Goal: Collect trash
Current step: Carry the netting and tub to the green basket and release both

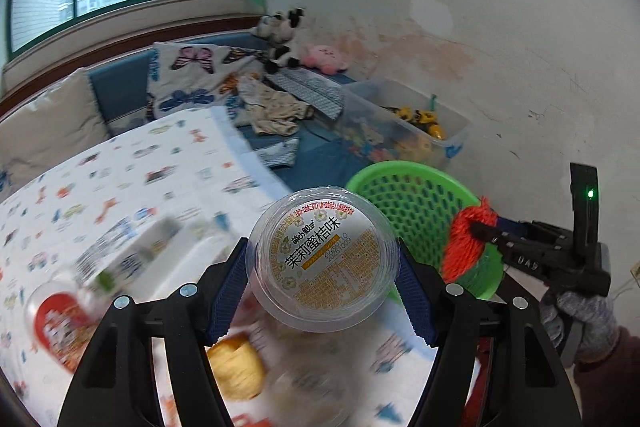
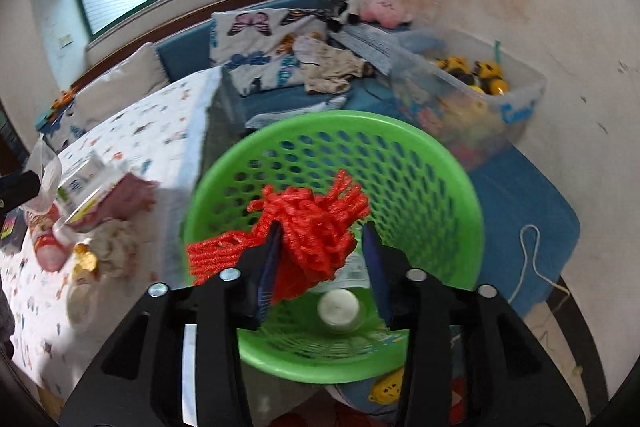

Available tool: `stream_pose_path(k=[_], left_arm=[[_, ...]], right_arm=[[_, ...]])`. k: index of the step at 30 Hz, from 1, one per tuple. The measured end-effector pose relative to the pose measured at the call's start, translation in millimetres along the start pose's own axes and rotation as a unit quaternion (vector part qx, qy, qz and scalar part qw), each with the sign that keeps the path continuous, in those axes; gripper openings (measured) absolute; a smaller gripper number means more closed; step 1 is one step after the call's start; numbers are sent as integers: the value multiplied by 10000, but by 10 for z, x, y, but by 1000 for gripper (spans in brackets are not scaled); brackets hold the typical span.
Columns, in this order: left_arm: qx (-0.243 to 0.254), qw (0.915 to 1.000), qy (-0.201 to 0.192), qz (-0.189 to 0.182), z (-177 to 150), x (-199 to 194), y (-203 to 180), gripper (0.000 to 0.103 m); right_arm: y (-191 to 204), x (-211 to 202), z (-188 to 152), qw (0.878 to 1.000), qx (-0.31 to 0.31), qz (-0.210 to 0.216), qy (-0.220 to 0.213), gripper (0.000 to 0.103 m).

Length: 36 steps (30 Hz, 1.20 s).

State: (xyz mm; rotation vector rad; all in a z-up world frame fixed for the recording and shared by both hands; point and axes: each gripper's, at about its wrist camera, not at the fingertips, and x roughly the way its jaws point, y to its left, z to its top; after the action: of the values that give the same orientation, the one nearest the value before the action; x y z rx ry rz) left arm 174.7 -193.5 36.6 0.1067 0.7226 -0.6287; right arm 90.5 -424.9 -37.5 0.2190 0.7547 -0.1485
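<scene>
Midway through a tabletop clean-up, the right gripper (image 2: 320, 259) hangs directly above the mouth of the green basket (image 2: 400, 131), a bundle of red mesh netting (image 2: 316, 223) bunched between its blue pads. Its jaws stand partly apart: the netting lies against the left pad with a clear gap on the other side, so it looks released rather than pinched, though the right wrist view cannot show whether a strand is snagged. A white-capped item (image 2: 338, 307) already lies at the basket's bottom, straight below the fingertips, so the netting's path is downward and unobstructed. Off to the left and a little short of the rim, the left gripper (image 1: 322, 283) clamps a clear plastic cup (image 1: 324, 259) with a printed yellow lid, pads pressed on its opposite walls, lid tilted toward the camera. The basket (image 1: 416, 195) lies ahead and to the right of that cup, with the right gripper (image 1: 486, 235) and its netting (image 1: 466, 247) already over the near rim, held by a gloved hand (image 1: 580, 323). More litter, blurred, remains on the patterned tablecloth (image 1: 120, 179) beneath. The right hand is plainly the nearer to the drop; the cup likely needs carrying rightward and forward over the rim, and crowding the other gripper is the risk.
</scene>
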Motion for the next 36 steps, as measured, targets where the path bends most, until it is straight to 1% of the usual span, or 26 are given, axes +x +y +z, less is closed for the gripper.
stream_pose_path(k=[1,2,7,10,16,19,25,26,28,31,33,36], left_arm=[[19,10000,31,-33,31,54,-46,67],[53,9999,77,-64,66,123,-110,67],[188,9993,239,-209,174,392,-342,67],[202,9985,394,-322,226,586,-459,67],[318,9966,662,-373,244,899,-667,67],[318,9956,785,-405,229,1022,-743,67],[320,9938,973,-435,193,1207,-838,69],[323,9935,994,-444,188,1225,-849,69],[328,9934,997,-473,172,1246,-873,81],[401,9932,958,-517,144,1226,-904,82],[429,9935,936,-478,123,1183,-899,82],[372,9950,819,-439,98,1042,-814,82]], right_arm=[[-44,3,-8,10000,31,-29,-3,50],[-98,6,-22,9999,77,-65,-9,52],[-273,-5,-69,9997,215,-143,-42,60],[-340,-41,-102,9994,285,-176,-72,62],[-435,-133,-180,9989,411,-173,-145,67],[-453,-175,-200,9987,440,-172,-184,71],[-491,-296,-256,9983,482,-167,-279,73],[-487,-308,-257,9982,492,-167,-292,73],[-489,-337,-264,9980,523,-154,-319,74],[-483,-371,-289,9979,535,-159,-331,74],[-462,-386,-299,9980,521,-164,-327,74],[-400,-405,-304,9982,485,-124,-323,74]])
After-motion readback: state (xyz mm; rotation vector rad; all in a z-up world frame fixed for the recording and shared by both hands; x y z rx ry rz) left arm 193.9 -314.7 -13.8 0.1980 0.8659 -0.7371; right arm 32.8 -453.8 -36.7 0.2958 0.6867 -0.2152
